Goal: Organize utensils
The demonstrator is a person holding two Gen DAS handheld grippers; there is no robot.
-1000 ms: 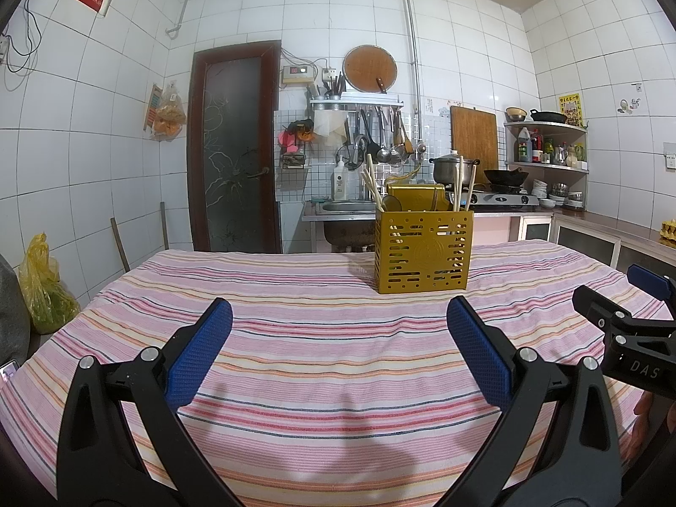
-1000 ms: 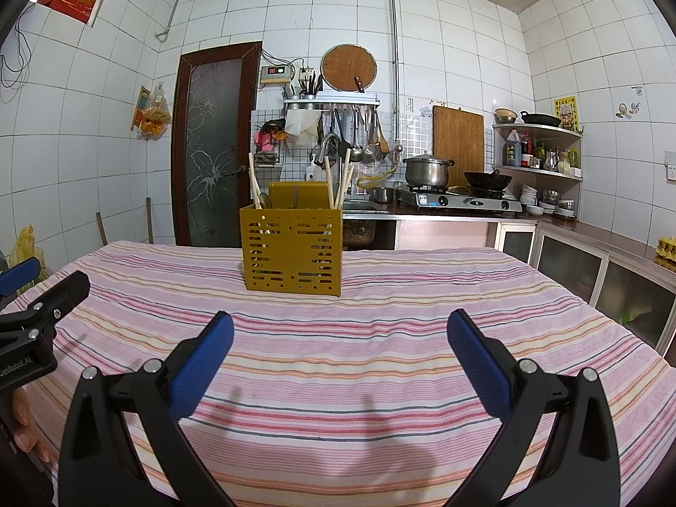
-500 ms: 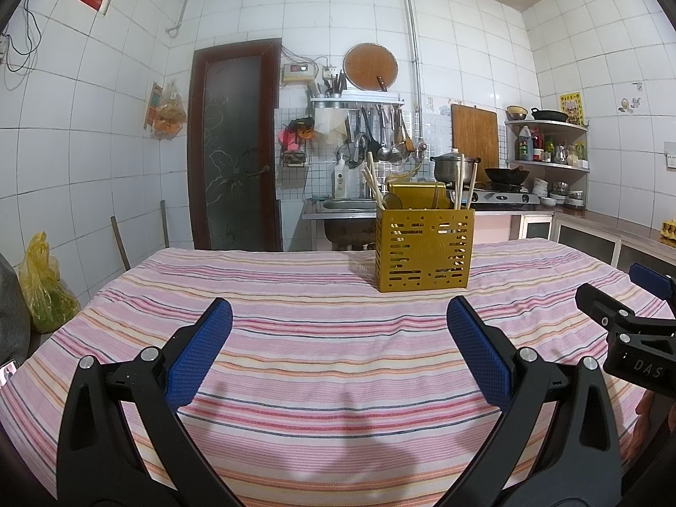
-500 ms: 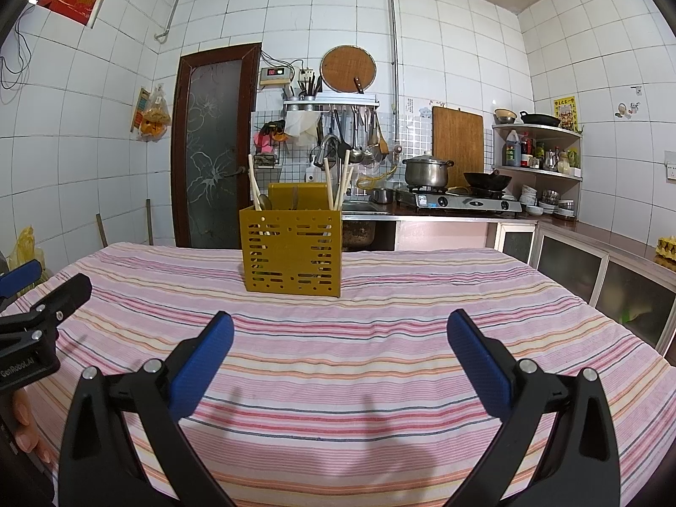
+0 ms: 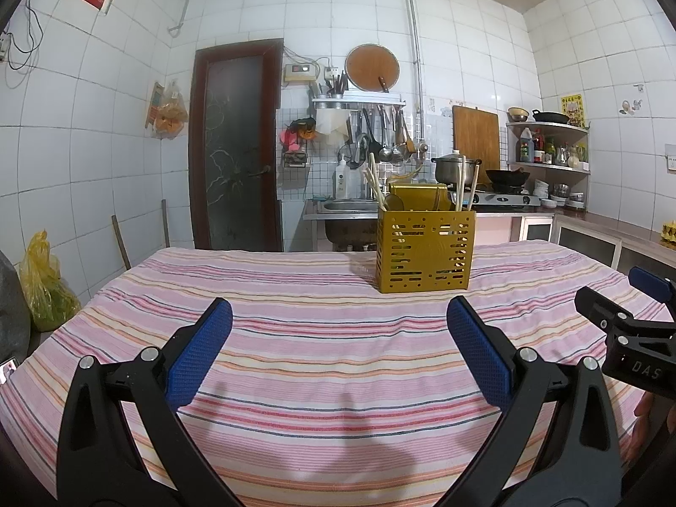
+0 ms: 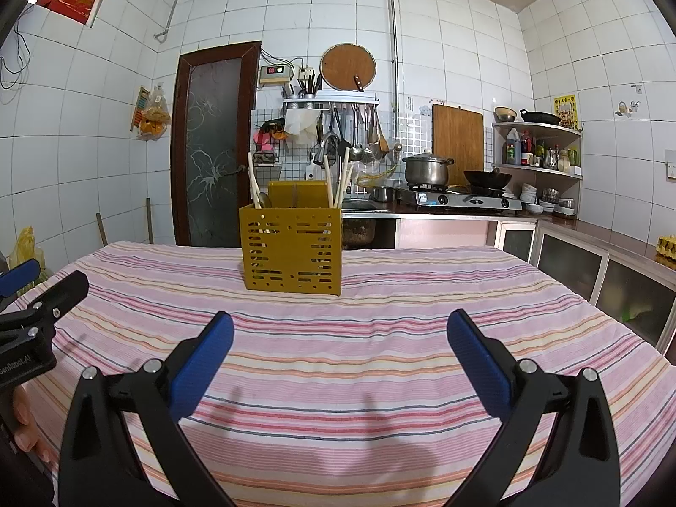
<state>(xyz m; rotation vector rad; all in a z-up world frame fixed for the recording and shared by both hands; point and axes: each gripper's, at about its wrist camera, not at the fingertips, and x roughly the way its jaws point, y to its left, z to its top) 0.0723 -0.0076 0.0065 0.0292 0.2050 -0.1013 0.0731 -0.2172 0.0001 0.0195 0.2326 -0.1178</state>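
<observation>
Both grippers, left (image 5: pixel 339 346) and right (image 6: pixel 340 348), are hovering spread wide and empty, the yellow utensil holder (image 6: pixel 290 249) standing upright toward the table's (image 6: pixel 422 317) far edge.

The tablecloth (image 5: pixel 321 363) is soft striped cloth. The yellow box (image 6: pixel 290 250) looks like smooth matt metal. Wall tiles (image 6: pixel 456 46) shine.

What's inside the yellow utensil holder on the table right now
Pale chopsticks lean out of the yellow utensil holder, and a spoon shows at its left rim. Whatever sits lower is hidden by the perforated walls.
</observation>
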